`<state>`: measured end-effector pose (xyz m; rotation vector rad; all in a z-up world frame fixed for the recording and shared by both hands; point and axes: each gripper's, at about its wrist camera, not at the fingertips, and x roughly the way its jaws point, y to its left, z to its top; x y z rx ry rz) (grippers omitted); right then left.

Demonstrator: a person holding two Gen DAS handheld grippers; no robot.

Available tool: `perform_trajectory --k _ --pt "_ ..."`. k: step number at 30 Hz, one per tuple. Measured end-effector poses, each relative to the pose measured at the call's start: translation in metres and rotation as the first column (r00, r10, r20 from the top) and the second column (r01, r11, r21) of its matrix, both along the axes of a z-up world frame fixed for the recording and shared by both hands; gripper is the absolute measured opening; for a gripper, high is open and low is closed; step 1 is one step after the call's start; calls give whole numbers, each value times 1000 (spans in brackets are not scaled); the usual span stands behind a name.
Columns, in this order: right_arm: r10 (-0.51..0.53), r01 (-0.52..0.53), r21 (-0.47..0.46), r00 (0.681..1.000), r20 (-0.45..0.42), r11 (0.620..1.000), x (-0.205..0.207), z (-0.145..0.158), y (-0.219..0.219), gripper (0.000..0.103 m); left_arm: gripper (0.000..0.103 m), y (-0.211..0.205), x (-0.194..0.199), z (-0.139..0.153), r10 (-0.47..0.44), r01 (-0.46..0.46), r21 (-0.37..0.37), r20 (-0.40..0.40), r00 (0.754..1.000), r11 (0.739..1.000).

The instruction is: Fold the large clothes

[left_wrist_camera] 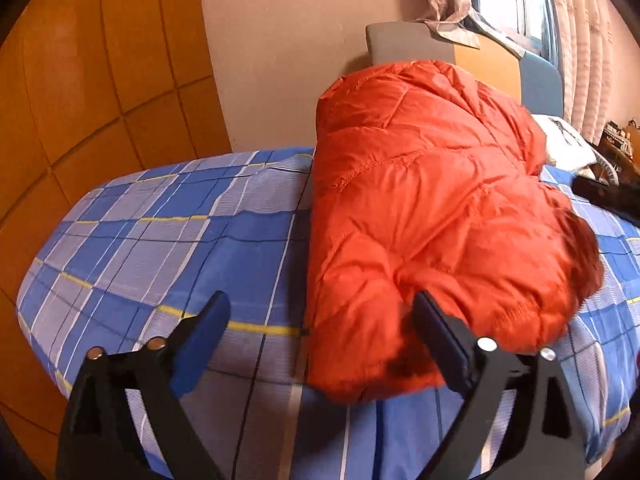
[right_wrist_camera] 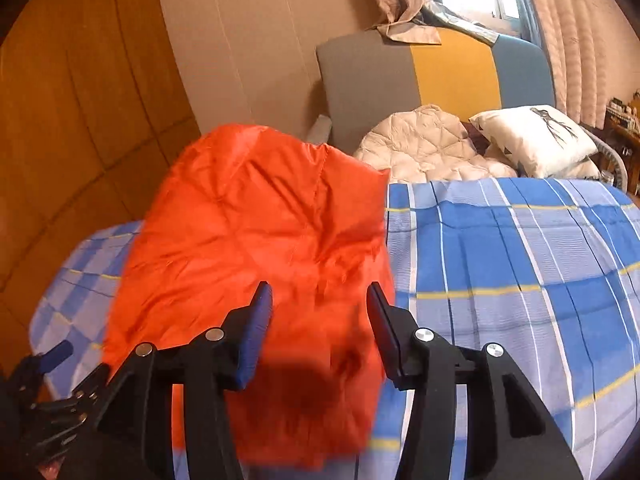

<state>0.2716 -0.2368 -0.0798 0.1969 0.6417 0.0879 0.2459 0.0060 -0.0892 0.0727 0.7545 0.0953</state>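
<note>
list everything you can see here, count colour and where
down jacket: 1, orange, folded on the bed's near part
bed sheet: 1, blue plaid with white and yellow lines, covering the bed
quilted jacket: 1, cream, bunched by the headboard
pillow: 1, white with dark print, bed's far right
headboard: 1, grey, yellow and blue panels
curtains: beige, at the window
left gripper: open, at the orange jacket's near edge
right gripper: open, over the orange jacket

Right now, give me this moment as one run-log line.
orange puffer jacket folded on plaid bed | left gripper open, unloaded | right gripper open over jacket | cream jacket by pillow
</note>
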Motion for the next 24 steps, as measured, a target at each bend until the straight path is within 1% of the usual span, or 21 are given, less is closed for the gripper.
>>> perform_trajectory --k 1,3,5,7,8,10,12,14,16,17,19,21,24 --pt "5 -5 26 1000 -6 1000 -11 -1 -2 49 100 0 -6 2 10 -10 8 0 1000 1000" --pt "11 -10 60 1000 -13 998 -29 -4 -3 49 101 1 -18 3 16 -15 19 -4 1000 1000" --pt "10 -8 69 999 -34 998 -47 -10 -2 49 101 -2 -33 5 17 -17 41 -1 1000 999" --pt "23 -21 54 999 -40 998 -63 -14 3 50 101 -3 -46 6 16 -16 39 -4 1000 999" --pt "21 -20 35 999 -37 999 -69 -16 5 61 101 -3 -50 7 11 -11 29 -8 1000 1000" --pt "18 -18 -2 1000 -7 1000 -88 -16 10 78 101 -1 -61 6 18 -18 18 -24 1000 1000" --pt "24 -24 -39 1000 17 999 -105 -15 18 82 101 0 -72 7 18 -17 11 -25 1000 1000" --pt "21 -18 -73 999 37 997 -116 -14 25 95 101 -1 -84 10 19 -19 12 -15 1000 1000" --pt "26 -20 -97 998 58 995 -125 -12 31 97 101 0 -92 14 34 -34 30 11 999 999" --pt "29 -22 -113 998 64 993 -128 -10 36 100 101 1 -97 16 36 -36 34 24 999 999" --pt "30 -18 -151 997 78 988 -132 -7 44 100 101 4 -104 21 34 -34 18 38 999 999" --pt "21 -4 -178 995 95 984 -138 -6 49 100 101 8 -110 26 51 -51 -4 47 998 999" --pt "-12 29 -176 995 96 984 -144 -7 52 100 101 15 -115 30 71 -69 -35 59 996 997"
